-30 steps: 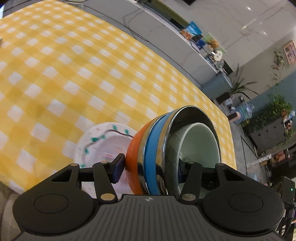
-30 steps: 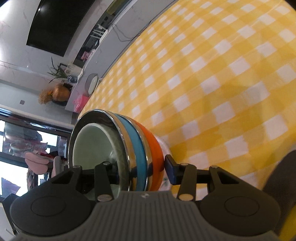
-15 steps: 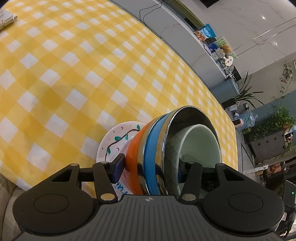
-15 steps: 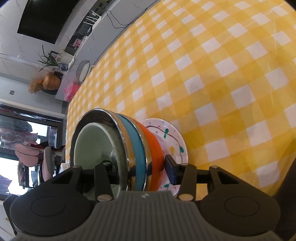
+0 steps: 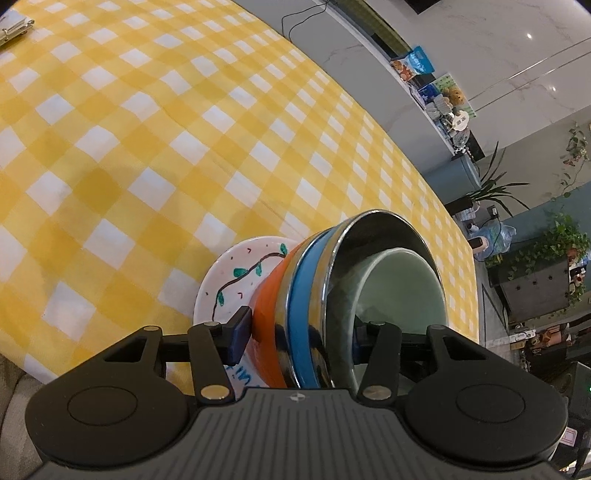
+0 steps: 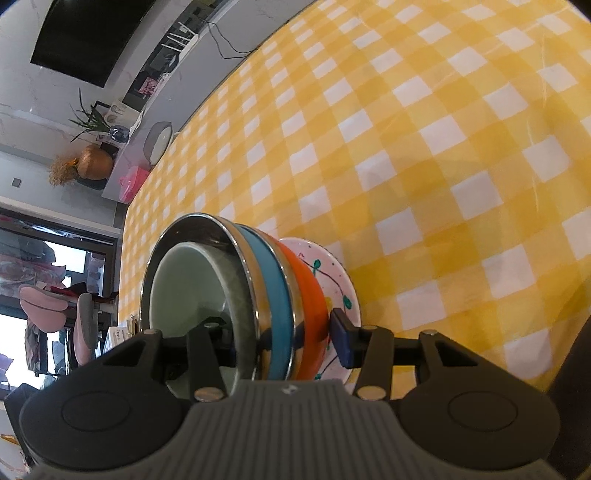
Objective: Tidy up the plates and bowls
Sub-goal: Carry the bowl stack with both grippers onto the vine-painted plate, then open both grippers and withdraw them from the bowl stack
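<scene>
Bowls sit nested in one stack between our two hands: an orange bowl [image 5: 267, 314] on the outside, a blue bowl [image 5: 304, 295] inside it, then a shiny steel bowl [image 5: 373, 236], and a pale green bowl [image 5: 402, 288] innermost. We hold the stack tipped on its side, so that its open mouth faces away from the worktop [image 5: 147, 147], which wears a yellow and white checked cloth. Our left hand-held gripper [image 5: 299, 332] straddles the stack's wall; one pad lies against the orange bowl's outside and the other reaches into the green bowl, and the jaws are closing with the bowls between them. Our right hand-held gripper [image 6: 280, 336] grips the same stack from the other side; its inner finger is inside the green bowl, while its blue outer pad [image 6: 341, 341] stands just beside the orange bowl, and we cannot tell whether that pad presses on it. Behind the stack a white plate [image 5: 236, 273] painted with a dark vine and green leaves lies flat on the worktop; in both wrist views the orange bowl's base is close over the plate, though we cannot tell whether they touch. Beyond the worktop's far edge we see a grey ledge [image 5: 369, 48] with small packets [image 5: 413, 66], some potted plants [image 5: 561, 243], and a dark screen [image 6: 85, 33] on the wall.
</scene>
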`<action>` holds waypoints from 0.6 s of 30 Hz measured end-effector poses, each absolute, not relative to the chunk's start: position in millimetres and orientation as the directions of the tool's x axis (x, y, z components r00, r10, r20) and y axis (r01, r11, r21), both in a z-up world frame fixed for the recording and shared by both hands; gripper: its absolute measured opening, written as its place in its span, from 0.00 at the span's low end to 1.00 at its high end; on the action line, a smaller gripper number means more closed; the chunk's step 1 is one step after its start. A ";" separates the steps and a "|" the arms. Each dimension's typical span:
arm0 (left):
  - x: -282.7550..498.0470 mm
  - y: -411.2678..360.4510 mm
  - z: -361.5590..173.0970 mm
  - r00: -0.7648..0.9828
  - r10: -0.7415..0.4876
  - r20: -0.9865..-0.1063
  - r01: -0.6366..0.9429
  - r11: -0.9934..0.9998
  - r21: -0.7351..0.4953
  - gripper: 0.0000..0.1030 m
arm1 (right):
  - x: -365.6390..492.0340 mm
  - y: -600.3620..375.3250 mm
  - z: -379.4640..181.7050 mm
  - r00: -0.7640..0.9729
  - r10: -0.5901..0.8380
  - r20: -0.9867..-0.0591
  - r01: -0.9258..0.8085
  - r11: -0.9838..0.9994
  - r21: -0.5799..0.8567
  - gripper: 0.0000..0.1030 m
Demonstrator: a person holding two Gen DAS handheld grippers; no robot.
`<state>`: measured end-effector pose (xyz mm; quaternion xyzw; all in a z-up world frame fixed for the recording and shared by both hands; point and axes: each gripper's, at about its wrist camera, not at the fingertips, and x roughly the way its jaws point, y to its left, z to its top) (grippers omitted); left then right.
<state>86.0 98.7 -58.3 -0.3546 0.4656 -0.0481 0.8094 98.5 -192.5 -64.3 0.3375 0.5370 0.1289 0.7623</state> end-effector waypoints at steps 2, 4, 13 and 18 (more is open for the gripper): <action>86.8 98.3 -58.3 0.562 -0.404 -0.722 -0.250 0.748 -0.614 0.54 | 99.3 -190.2 -63.7 0.394 0.558 -0.731 0.158 0.742 0.652 0.47; 87.5 98.2 -58.1 0.563 -0.400 -0.723 -0.250 0.752 -0.610 0.54 | 99.8 -190.0 -63.6 0.395 0.560 -0.728 0.156 0.740 0.654 0.48; 85.6 95.2 -51.9 0.601 -0.365 -0.711 -0.227 0.775 -0.590 0.64 | 95.5 -192.1 -55.3 0.445 0.551 -0.706 0.123 0.744 0.657 0.64; 81.8 93.2 -40.3 0.640 -0.329 -0.695 -0.196 0.804 -0.561 0.64 | 92.3 -191.2 -47.3 0.474 0.521 -0.709 0.088 0.774 0.627 0.68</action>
